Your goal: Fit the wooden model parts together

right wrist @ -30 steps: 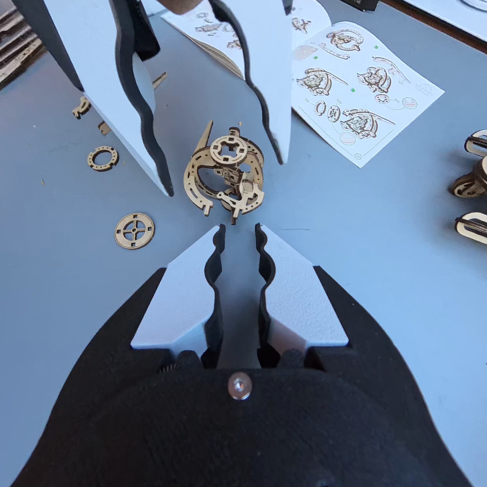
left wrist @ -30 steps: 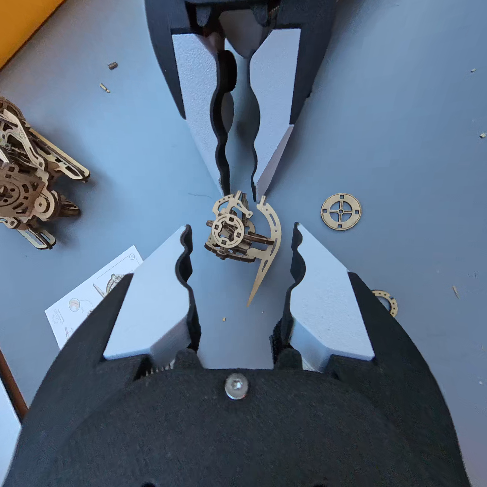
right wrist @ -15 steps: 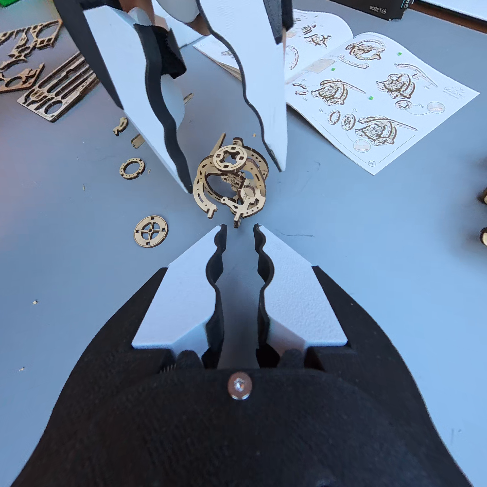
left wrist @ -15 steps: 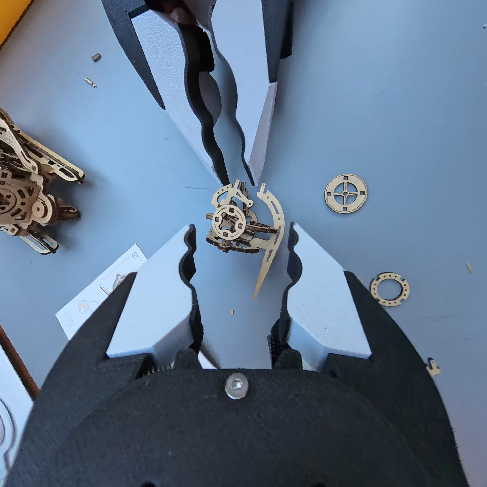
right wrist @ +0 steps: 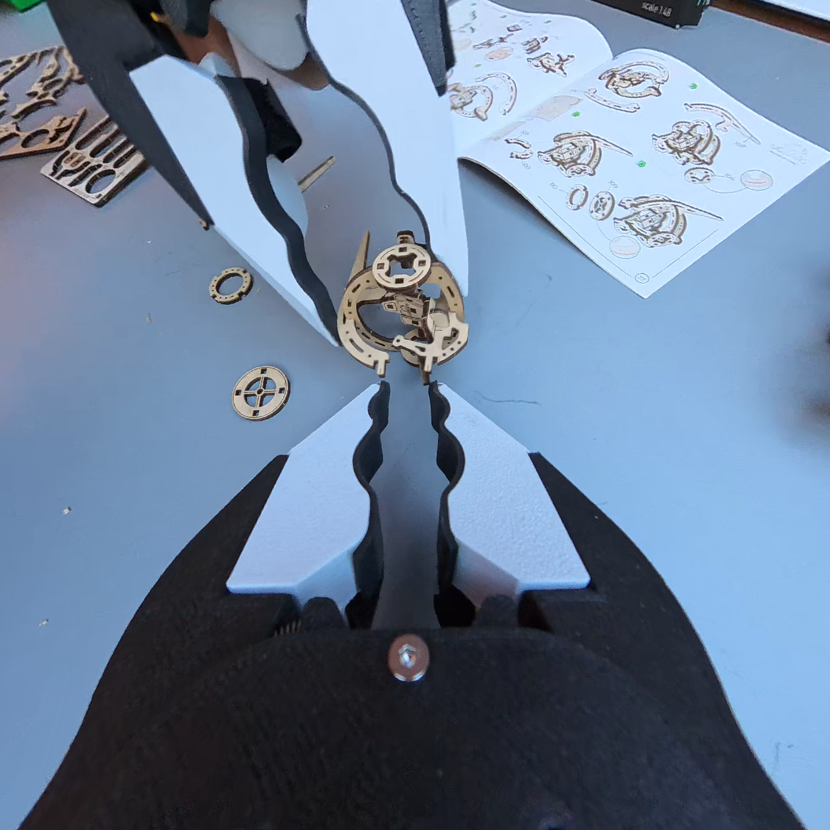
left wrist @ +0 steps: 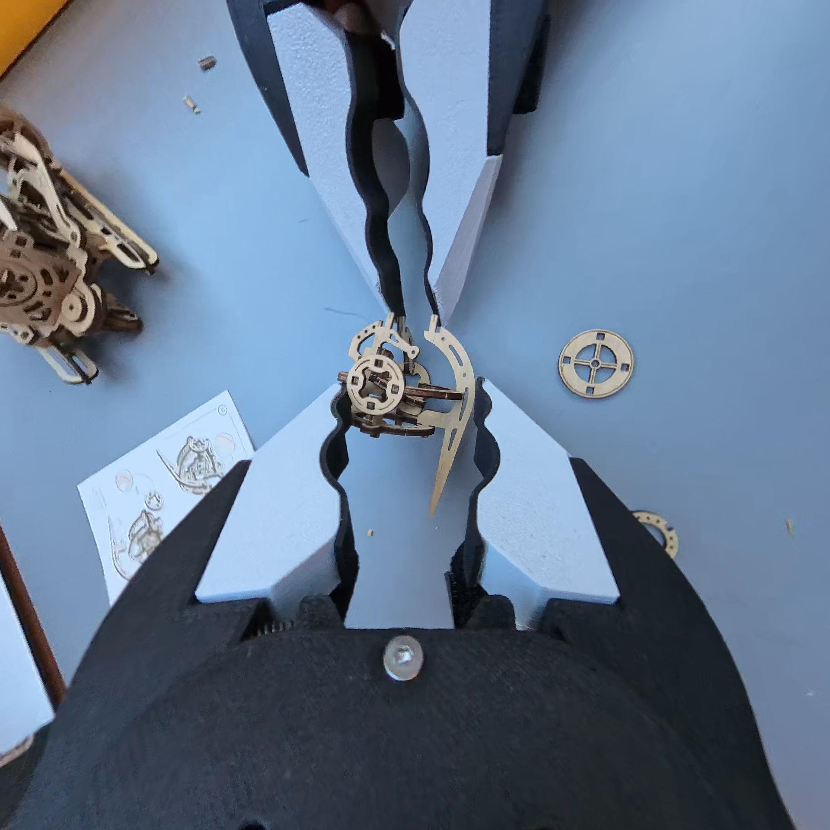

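overall: wooden model [left wrist: 373,390] sits mid-frame in both views, between the two grippers, above the grey table [left wrist: 673,179].
left gripper [left wrist: 409,395]: set at medium width, one finger on each side of the model; left pad touches the round hub, right pad touches the curved pointed strip.
right gripper [right wrist: 406,386]: narrow gap, nothing between the fingers; tips meet the model's two lower prongs.
spoked disc [left wrist: 596,363]: flat on the table, right of the model in the left view.
ring [right wrist: 230,284]: flat, left of centre in the right view.
booklet [right wrist: 629,157]: open, upper right.
cut sheets [right wrist: 90,166]: upper left.
second assembly [left wrist: 40,278]: left edge, well apart.
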Demonstrator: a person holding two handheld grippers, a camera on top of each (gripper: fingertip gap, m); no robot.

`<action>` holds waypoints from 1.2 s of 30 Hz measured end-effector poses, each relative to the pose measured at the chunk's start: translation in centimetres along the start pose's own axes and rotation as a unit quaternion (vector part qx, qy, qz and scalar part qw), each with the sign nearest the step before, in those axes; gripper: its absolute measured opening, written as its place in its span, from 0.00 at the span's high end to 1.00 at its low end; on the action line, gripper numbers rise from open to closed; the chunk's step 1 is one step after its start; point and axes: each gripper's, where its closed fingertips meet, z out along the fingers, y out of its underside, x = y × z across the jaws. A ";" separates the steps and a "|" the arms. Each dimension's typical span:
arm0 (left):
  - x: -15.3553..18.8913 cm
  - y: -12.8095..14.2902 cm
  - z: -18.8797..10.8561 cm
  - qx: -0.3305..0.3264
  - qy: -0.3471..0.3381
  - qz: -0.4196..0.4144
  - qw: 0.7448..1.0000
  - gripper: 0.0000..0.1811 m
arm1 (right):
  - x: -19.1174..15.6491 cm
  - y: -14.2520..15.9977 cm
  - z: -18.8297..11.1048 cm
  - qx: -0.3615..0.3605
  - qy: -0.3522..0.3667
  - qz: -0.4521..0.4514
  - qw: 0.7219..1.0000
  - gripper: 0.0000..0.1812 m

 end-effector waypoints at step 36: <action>0.4 -0.2 0.2 -0.005 -0.076 -0.068 0.995 0.69 | 0.0 -0.3 0.7 -0.012 -0.034 -0.057 0.998 0.99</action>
